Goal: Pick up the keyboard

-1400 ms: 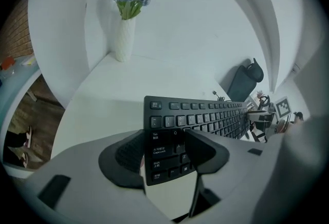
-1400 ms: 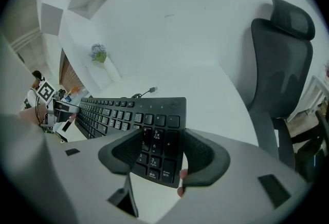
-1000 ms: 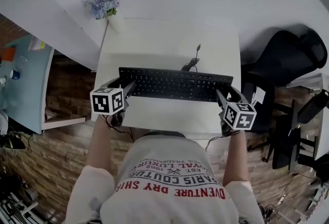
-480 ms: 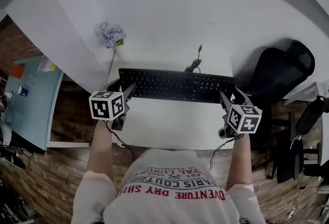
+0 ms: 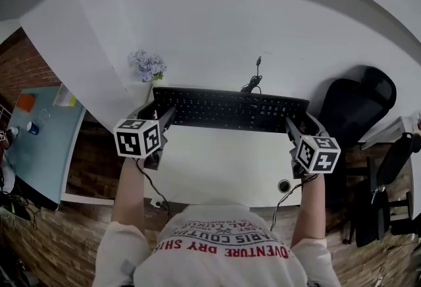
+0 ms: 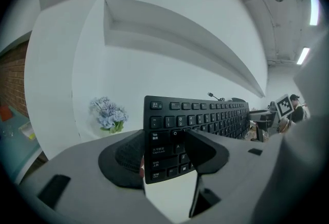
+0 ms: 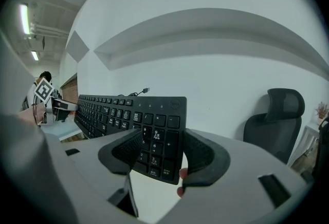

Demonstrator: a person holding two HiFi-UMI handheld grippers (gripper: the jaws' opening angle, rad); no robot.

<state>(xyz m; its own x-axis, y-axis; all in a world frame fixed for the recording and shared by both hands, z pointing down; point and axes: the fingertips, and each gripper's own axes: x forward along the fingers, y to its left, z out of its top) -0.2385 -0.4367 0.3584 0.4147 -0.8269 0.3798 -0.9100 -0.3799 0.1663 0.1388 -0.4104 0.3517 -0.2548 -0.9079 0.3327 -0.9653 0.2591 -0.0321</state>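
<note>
We lose both short ends of the keyboard (image 5: 230,109) in the head view, where the left gripper (image 5: 160,114) and the right gripper (image 5: 294,126) cover them. The table (image 5: 217,160) has its near edge under the person's shirt (image 5: 223,246). In the right gripper view the chair (image 7: 275,115) is hidden below by the gripper's own body. Key legends at the keyboard's far end are too small for us to read, and we cannot make out what the flowers (image 6: 109,114) stand in.

Open table (image 5: 223,167) lies under the keyboard (image 5: 230,108); flowers (image 5: 148,66) crowd its left rear corner, an office chair (image 5: 358,104) stands right.
</note>
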